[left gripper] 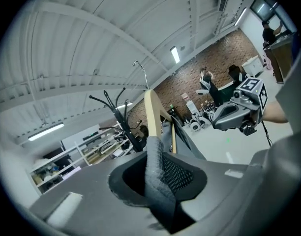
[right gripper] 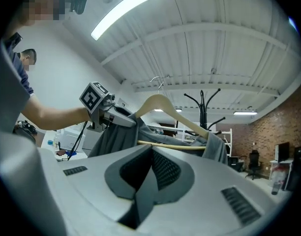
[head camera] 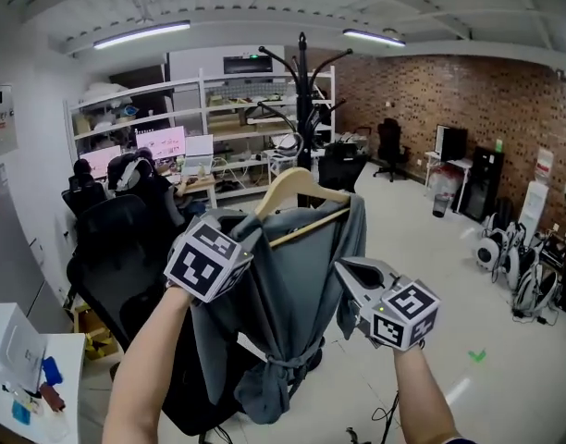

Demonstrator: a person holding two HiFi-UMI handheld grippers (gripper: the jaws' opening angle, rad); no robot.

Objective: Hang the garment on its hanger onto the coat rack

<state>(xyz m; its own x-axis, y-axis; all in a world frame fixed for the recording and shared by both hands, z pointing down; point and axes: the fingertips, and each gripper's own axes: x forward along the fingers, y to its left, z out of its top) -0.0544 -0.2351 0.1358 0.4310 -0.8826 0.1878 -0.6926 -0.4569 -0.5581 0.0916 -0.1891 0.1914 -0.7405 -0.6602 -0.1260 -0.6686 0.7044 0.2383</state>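
Note:
A dark grey garment (head camera: 283,303) hangs on a wooden hanger (head camera: 301,188), held up in the air in front of me. My left gripper (head camera: 246,234) is shut on the fabric at the garment's left shoulder; the knit cloth (left gripper: 155,176) fills its jaws. At the garment's right edge my right gripper (head camera: 346,276) has its jaws closed on a thin fold of grey cloth (right gripper: 143,186). The black coat rack (head camera: 302,81) stands farther back, behind the hanger. The hanger's metal hook (left gripper: 140,68) is free in the air, apart from the rack (left gripper: 121,112).
Black office chairs (head camera: 126,239) stand at the lower left, close under the garment. White shelving (head camera: 218,118) and desks with monitors (head camera: 163,141) line the back. A brick wall (head camera: 449,91) with equipment runs along the right. A white table corner (head camera: 15,368) is at the bottom left.

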